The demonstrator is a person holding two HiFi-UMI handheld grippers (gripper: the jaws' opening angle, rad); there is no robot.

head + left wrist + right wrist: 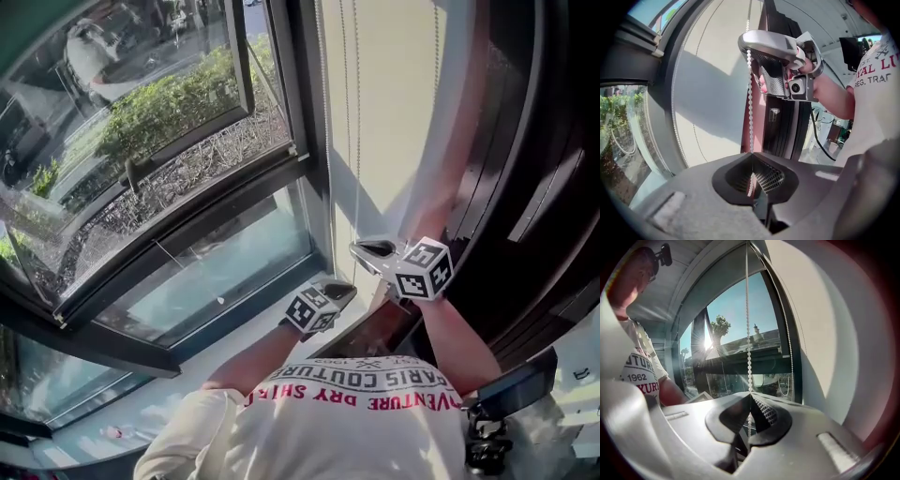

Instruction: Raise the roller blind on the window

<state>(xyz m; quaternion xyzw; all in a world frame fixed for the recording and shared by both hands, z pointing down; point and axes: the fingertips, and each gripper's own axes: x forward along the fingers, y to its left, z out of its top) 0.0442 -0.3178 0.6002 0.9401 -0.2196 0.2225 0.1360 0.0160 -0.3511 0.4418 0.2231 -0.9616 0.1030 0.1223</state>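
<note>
1. At the window's right edge, your left gripper [752, 180] has its jaws clenched on the bead chain [750, 93].
2. Your right gripper [750, 414] clenches the same chain just above it.
3. Your roller blind [394, 112] hangs just right of the chain.

Probably an upper-floor office or flat: on the left a dark-framed window [187, 272] overlooks a hedge [159, 112] and street [164, 54] below; a pale roller blind [384, 112] hangs beside dark panels [525, 141] on the right.
</note>
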